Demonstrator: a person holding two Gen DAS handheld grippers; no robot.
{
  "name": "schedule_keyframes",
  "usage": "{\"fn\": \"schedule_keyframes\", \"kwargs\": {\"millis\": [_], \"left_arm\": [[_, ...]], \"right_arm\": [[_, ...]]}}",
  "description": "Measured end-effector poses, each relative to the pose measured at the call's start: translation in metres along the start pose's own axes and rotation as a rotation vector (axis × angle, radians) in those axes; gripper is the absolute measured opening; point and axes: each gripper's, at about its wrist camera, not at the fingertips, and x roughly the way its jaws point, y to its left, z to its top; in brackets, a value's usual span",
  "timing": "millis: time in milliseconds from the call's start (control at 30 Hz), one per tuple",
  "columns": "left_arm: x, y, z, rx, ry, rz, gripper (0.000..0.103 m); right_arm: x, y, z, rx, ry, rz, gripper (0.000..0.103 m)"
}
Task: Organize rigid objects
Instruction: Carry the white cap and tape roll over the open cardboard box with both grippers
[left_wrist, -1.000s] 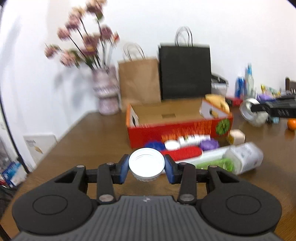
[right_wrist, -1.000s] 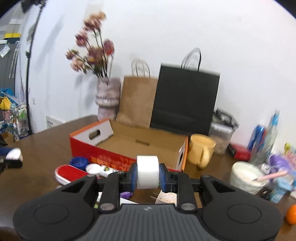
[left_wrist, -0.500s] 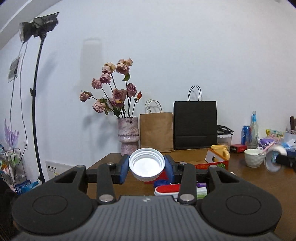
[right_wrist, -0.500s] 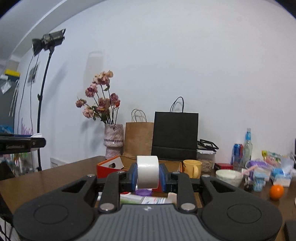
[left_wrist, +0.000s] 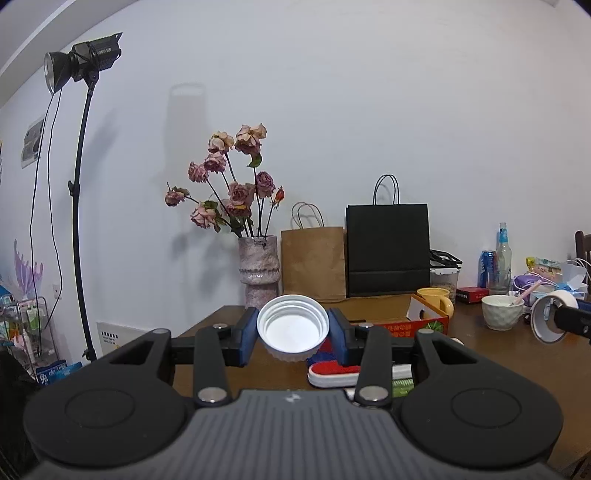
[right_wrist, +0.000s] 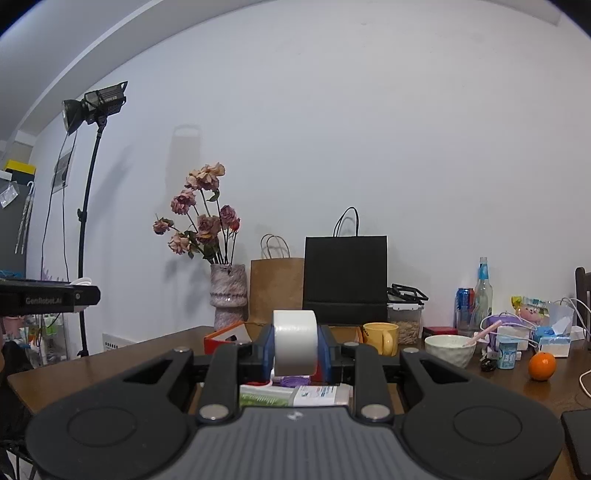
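**White lid and tape roll held clear of the table**

The white lid (left_wrist: 292, 326), hollow side toward the camera, sits clenched in the left gripper (left_wrist: 292, 334); the right gripper (right_wrist: 295, 343) pinches a white tape roll (right_wrist: 294, 341) by its flat sides. Both are carried level, likely to clear the clutter before the red box (left_wrist: 413, 323) near the table's (right_wrist: 110, 354) far edge. The grippers hide the box's interior and most items lying before it.

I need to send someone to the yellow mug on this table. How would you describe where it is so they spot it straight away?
Start at the black paper bag standing against the wall. Below and in front of it lies the open red cardboard box; the yellow mug stands just off that box's right end, handle to the right. It is the only yellow cup; the white bowl to its right is wider, with a pink utensil in it.
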Motion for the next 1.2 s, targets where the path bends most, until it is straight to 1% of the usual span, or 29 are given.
{"fn": "schedule_keyframes", "kwargs": {"millis": [167,333,500,633,767,867,967,1067,1133,1200], "left_arm": [[0.024,-0.002,0.008,0.026,-0.027,0.011,0.041],[0.061,-0.005,0.02,0.03,-0.021,0.001,0.041],[0.098,-0.002,0.043,0.031,-0.038,-0.006,0.041],[0.13,-0.001,0.064,0.028,-0.031,-0.027,0.041],[0.161,-0.003,0.08,0.047,-0.027,-0.046,0.041],[0.189,-0.001,0.094,0.033,-0.007,-0.075,0.041],[0.217,0.005,0.108,0.018,-0.007,-0.067,0.041],[0.249,0.01,0.124,0.019,-0.002,-0.057,0.041],[0.274,0.012,0.134,0.012,0.035,-0.07,0.041],[0.303,0.014,0.141,0.002,0.096,-0.089,0.041]], "right_arm": [[0.03,-0.011,0.014,0.006,-0.003,0.013,0.024],[0.074,-0.025,0.032,0.028,0.02,0.028,0.024],[0.122,-0.04,0.056,0.053,0.05,0.034,0.024],[0.159,-0.056,0.079,0.088,0.061,0.043,0.024],[0.194,-0.066,0.104,0.05,0.055,0.034,0.024],[0.225,-0.075,0.121,0.032,0.063,0.052,0.024],[0.261,-0.089,0.135,0.054,0.097,0.079,0.024],[0.297,-0.098,0.148,0.046,0.133,0.086,0.024],[0.32,-0.103,0.153,0.054,0.172,0.096,0.024],[0.352,-0.109,0.157,0.055,0.232,0.115,0.024]]}}
